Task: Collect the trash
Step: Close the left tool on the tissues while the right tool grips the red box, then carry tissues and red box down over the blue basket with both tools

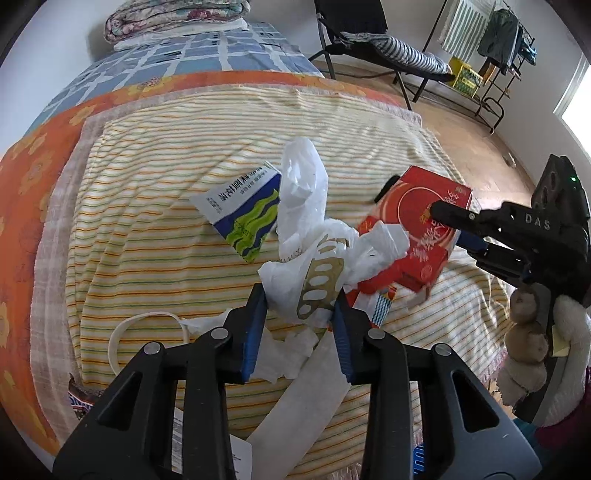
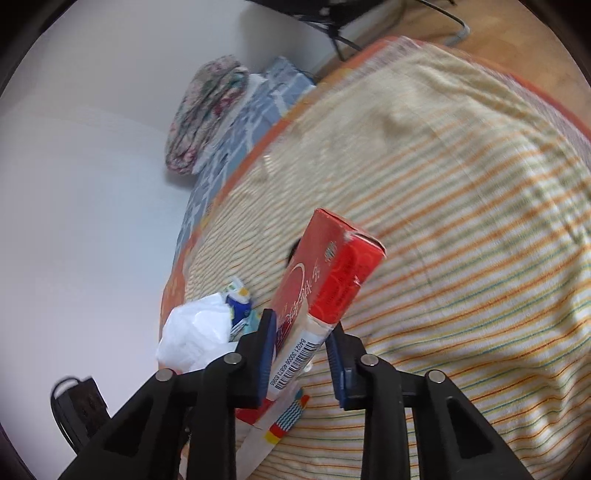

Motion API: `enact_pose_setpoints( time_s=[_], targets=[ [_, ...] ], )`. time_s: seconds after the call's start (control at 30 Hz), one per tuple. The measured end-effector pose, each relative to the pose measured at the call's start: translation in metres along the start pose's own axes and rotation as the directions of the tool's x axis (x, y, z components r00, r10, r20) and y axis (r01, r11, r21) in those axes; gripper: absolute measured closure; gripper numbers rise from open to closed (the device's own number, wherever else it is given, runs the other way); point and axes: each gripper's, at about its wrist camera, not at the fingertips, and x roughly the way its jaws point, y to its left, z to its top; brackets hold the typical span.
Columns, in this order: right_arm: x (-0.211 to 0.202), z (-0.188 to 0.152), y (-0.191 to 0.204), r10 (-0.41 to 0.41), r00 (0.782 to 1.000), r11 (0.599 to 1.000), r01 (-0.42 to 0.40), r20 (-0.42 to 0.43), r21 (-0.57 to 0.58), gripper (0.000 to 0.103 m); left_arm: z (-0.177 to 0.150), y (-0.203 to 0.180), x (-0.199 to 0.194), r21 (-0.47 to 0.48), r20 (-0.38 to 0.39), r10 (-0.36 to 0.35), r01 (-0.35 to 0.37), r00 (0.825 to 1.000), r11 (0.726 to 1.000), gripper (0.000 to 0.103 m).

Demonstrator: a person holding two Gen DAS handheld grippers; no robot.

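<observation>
A white plastic bag with a gold print lies crumpled in the middle of the striped blanket. My left gripper is shut on its near end, both blue pads pressing the film. To the right, my right gripper is shut on a red box and holds it tilted above the blanket. In the right wrist view the red box stands up between the pads of the right gripper, barcode end nearest the camera. A blue, green and white box lies flat left of the bag.
Crumpled tissue, a white paper strip and a white loop band lie near my left fingers. A striped wrapper sits under the red box. A folded quilt, a chair and a drying rack stand beyond.
</observation>
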Motion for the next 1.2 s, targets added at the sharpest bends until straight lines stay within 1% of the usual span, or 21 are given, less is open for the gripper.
enact_pose_setpoints(
  time_s=[0.03, 0.1, 0.2, 0.37, 0.47, 0.57, 0.7, 0.83, 1.0, 1.2],
  targets=[
    [-0.001, 0.000, 0.009, -0.008, 1.000, 0.999, 0.008, 0.002, -0.039, 0.082, 0.001, 0.003, -0.003, -0.009, 0.006, -0.007, 0.007, 1.000, 1.000, 0.070],
    [-0.005, -0.002, 0.021, -0.022, 1.000, 0.994, 0.023, 0.013, -0.105, 0.083, 0.004, 0.007, -0.007, -0.027, 0.016, -0.023, 0.024, 1.000, 0.999, 0.071],
    [-0.013, -0.008, 0.042, -0.048, 0.998, 0.974, 0.056, 0.041, -0.219, 0.085, 0.006, 0.015, -0.014, -0.060, 0.031, -0.051, 0.052, 0.998, 0.997, 0.073],
    [-0.025, -0.017, 0.065, -0.069, 0.994, 0.938, 0.094, 0.086, -0.332, 0.088, 0.007, 0.023, -0.023, -0.087, 0.050, -0.067, 0.071, 0.997, 0.994, 0.075],
    [-0.035, -0.021, 0.072, -0.083, 0.989, 0.916, 0.124, 0.122, -0.383, 0.088, 0.006, 0.024, -0.029, -0.093, 0.065, -0.066, 0.072, 0.996, 0.993, 0.076],
    [-0.043, -0.021, 0.073, -0.075, 0.989, 0.916, 0.120, 0.130, -0.383, 0.088, 0.006, 0.024, -0.035, -0.092, 0.078, -0.068, 0.075, 0.995, 0.993, 0.076],
    [-0.053, -0.024, 0.075, -0.079, 0.985, 0.909, 0.134, 0.153, -0.395, 0.088, 0.005, 0.025, -0.046, -0.099, 0.100, -0.078, 0.087, 0.992, 0.991, 0.076],
    [-0.067, -0.026, 0.075, -0.060, 0.985, 0.910, 0.122, 0.164, -0.396, 0.088, 0.005, 0.029, -0.059, -0.107, 0.127, -0.084, 0.098, 0.988, 0.989, 0.076],
    [-0.080, -0.032, 0.084, -0.056, 0.980, 0.893, 0.134, 0.190, -0.431, 0.088, 0.003, 0.031, -0.076, -0.112, 0.157, -0.098, 0.117, 0.983, 0.987, 0.076],
    [-0.094, -0.050, 0.092, -0.054, 0.982, 0.869, 0.136, 0.182, -0.476, 0.088, -0.010, 0.024, -0.096, -0.075, 0.171, -0.106, 0.120, 0.980, 0.990, 0.076]
  ],
)
